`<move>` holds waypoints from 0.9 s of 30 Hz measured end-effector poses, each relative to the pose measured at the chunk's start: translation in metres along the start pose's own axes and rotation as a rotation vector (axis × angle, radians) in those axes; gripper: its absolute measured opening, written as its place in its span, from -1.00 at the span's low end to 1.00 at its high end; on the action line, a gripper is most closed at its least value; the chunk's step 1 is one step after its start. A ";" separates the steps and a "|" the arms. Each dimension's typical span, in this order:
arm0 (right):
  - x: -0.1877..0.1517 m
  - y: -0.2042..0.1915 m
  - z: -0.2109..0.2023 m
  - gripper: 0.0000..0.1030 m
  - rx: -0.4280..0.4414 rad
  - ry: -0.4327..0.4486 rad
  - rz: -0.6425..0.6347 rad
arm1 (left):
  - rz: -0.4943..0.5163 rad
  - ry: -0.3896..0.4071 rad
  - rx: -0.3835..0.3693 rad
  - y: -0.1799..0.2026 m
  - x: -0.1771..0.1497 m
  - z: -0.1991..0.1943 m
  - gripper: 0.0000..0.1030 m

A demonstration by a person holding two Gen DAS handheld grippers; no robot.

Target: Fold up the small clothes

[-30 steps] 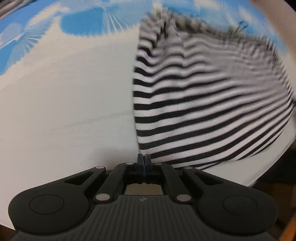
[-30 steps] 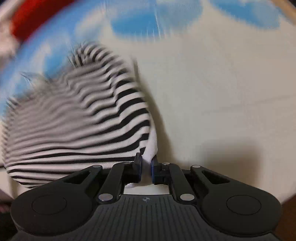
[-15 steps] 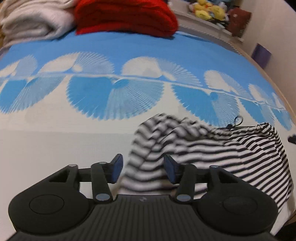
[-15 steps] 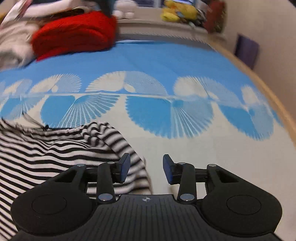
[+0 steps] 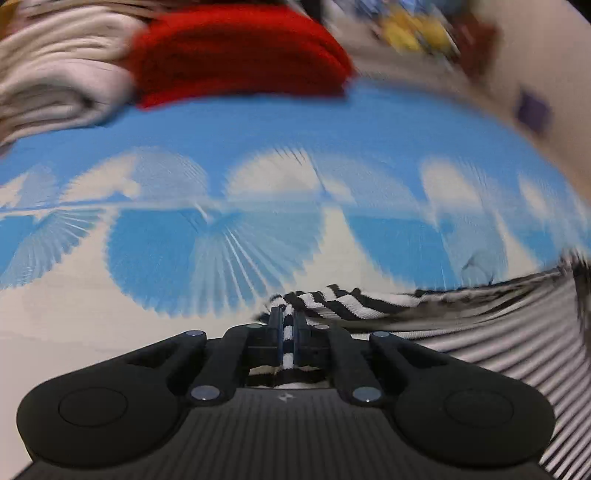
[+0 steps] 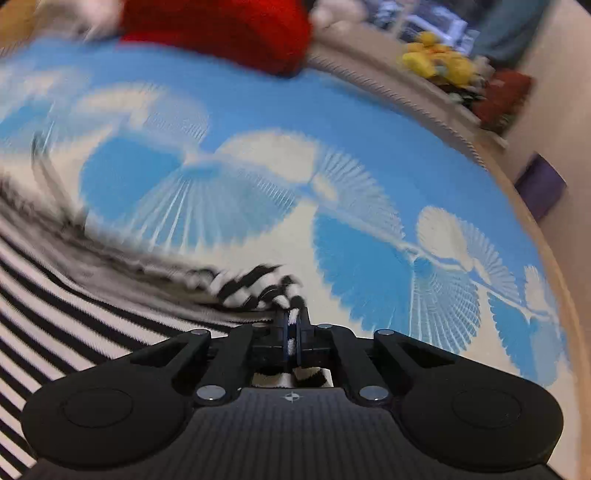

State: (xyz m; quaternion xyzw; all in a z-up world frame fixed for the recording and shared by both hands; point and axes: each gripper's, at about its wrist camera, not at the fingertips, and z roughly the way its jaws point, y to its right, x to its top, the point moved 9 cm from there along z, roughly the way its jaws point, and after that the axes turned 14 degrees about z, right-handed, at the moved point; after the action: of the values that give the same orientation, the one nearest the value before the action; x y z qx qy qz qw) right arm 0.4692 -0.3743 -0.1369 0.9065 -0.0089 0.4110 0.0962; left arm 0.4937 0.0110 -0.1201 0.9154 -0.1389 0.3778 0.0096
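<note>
A black-and-white striped garment point(image 5: 480, 350) lies on a blue-and-white fan-patterned cloth point(image 5: 221, 147). In the left wrist view it spreads to the right of my left gripper point(image 5: 288, 317), which is shut on a bunched corner of it. In the right wrist view the same garment point(image 6: 74, 314) spreads to the left, and my right gripper point(image 6: 293, 321) is shut on another bunched corner. Striped fabric shows between both pairs of fingers. Both views are blurred by motion.
A folded red knit point(image 5: 236, 51) and beige folded cloth point(image 5: 55, 74) lie at the far edge of the surface; the red knit also shows in the right wrist view point(image 6: 221, 29). Yellow plush toys point(image 6: 439, 62) sit on a ledge. The surface's curved right edge point(image 6: 546, 236) is near.
Both grippers were open half a second ago over the garment's edge. Now both have shut on striped fabric, and the views have tilted and blurred.
</note>
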 end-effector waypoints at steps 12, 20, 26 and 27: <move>-0.006 0.011 0.001 -0.16 -0.031 -0.128 0.105 | -0.101 -0.117 -0.069 -0.017 -0.001 -0.018 0.44; -0.056 0.027 -0.068 0.07 0.365 -0.335 0.139 | 0.214 -0.179 -0.452 0.044 -0.041 -0.075 0.16; -0.143 0.032 -0.084 0.04 0.402 -0.566 -0.065 | 0.592 -0.394 -0.477 0.075 -0.139 -0.073 -0.08; -0.145 0.036 -0.086 0.04 0.402 -0.568 -0.049 | 0.587 -0.408 -0.456 0.071 -0.144 -0.070 -0.08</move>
State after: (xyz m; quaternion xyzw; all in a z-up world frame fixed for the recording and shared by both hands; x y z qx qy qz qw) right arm 0.3057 -0.4031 -0.1837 0.9854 0.0677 0.1333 -0.0810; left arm 0.3300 -0.0129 -0.1759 0.8675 -0.4726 0.1352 0.0761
